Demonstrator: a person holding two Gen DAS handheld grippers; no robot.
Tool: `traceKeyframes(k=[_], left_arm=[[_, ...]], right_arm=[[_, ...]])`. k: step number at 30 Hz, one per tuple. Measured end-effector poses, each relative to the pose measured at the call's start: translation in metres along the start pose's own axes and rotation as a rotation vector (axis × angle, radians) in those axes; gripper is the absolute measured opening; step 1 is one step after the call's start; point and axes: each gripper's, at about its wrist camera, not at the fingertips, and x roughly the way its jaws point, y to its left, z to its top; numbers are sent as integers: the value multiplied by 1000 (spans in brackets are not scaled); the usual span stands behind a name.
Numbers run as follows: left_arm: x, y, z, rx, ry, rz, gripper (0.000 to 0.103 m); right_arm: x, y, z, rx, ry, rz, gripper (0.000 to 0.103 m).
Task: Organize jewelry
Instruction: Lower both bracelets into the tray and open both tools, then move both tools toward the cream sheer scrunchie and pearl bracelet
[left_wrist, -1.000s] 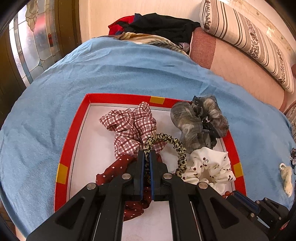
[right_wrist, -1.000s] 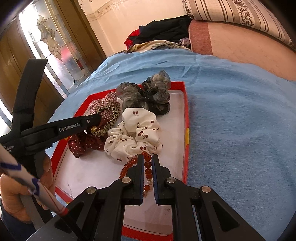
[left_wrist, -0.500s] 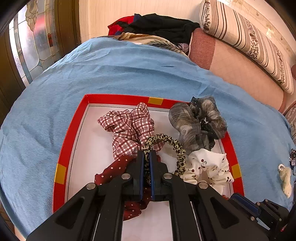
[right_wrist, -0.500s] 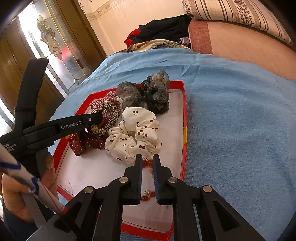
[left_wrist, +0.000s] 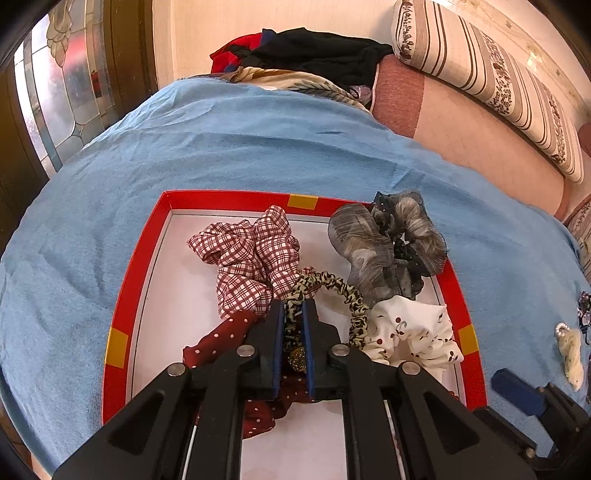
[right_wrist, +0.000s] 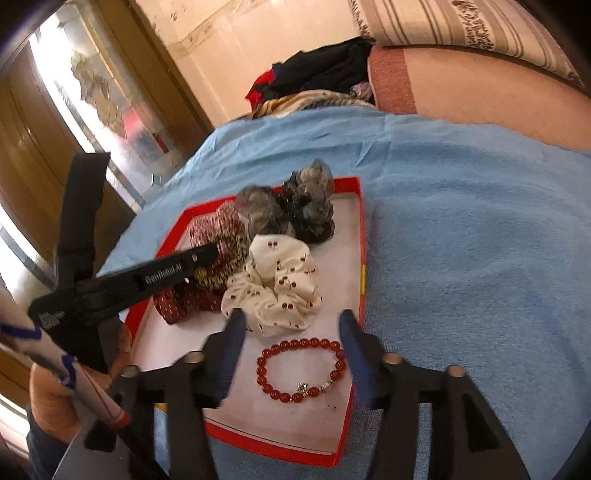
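Most of the sorting looks done. The red tray (right_wrist: 364, 236) on the blue cloth (right_wrist: 461, 240) already holds a heap of scrunchies: a plaid one (left_wrist: 255, 254) at the far left, a grey one (left_wrist: 384, 243) at the far right, a cherry-print one (right_wrist: 275, 291) in the middle and a dotted red one (left_wrist: 221, 336) on the near left. A bead bracelet (right_wrist: 303, 369) lies flat on the tray floor at the near right, just beside the cherry-print scrunchie.

The right gripper (right_wrist: 291, 332) hangs above the bracelet with its fingers spread wide, one to each side, touching nothing; I'd say the bracelet is settled. The left gripper (left_wrist: 293, 325) has its fingers pinching the leopard band (left_wrist: 332, 288), whose loop drapes over the plaid and cherry-print scrunchies. It seems to be in the tray's bounds but not let go, so that piece is unfinished.

Off the tray, on the cloth to the far right, a pale clip (left_wrist: 570, 354) and a dark trinket (left_wrist: 585, 306) at the picture's edge lie loose. Those look like what is left to gather.
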Motion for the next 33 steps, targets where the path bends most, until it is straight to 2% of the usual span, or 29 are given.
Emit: traceKeyframes(k=[4,7,10,12,13,15,17,20,24,28,29,31,33], left_arm=[[-1,-2,0,3,-3,4,10],[-2,-4,-1,5,-8,-1,11],[-4,-6,-1,12,-15,-4,12],[-6,-6,0,16,-23,-4,12],[-6,-6,0,17,-25,-5,13],[-7,-6,0,16,-32,-8,13],[-8,-7,1,18,-37,-10,13],[-9,-9,1,25,-47,-10,13],[-11,-12,1,32,-63,-10,13],[-15,-13,2,32,-79,-10,13],[-15,-14,2,31,-82,-14,13],[-16,-15,2,32,-88,-17,13],[-17,-16,2,36,-92,-19,13]], right_arm=[[-3,4,3,-29,4,-62,79],[-7,3,4,-12,-8,-139,84],[-14,1,4,-18,-24,-144,90],[-20,0,3,-23,-48,-161,90],[-22,1,4,-30,-50,-216,90],[-21,3,6,-56,-14,-279,90],[-22,6,6,-102,15,-307,90],[-22,14,3,-206,68,-390,90],[-30,25,-8,-323,35,-464,89],[-49,16,-14,-262,-4,-398,88],[-53,14,-15,-241,-14,-414,88],[-64,2,-15,-186,-62,-510,88],[-73,-11,-15,-151,-65,-522,87]])
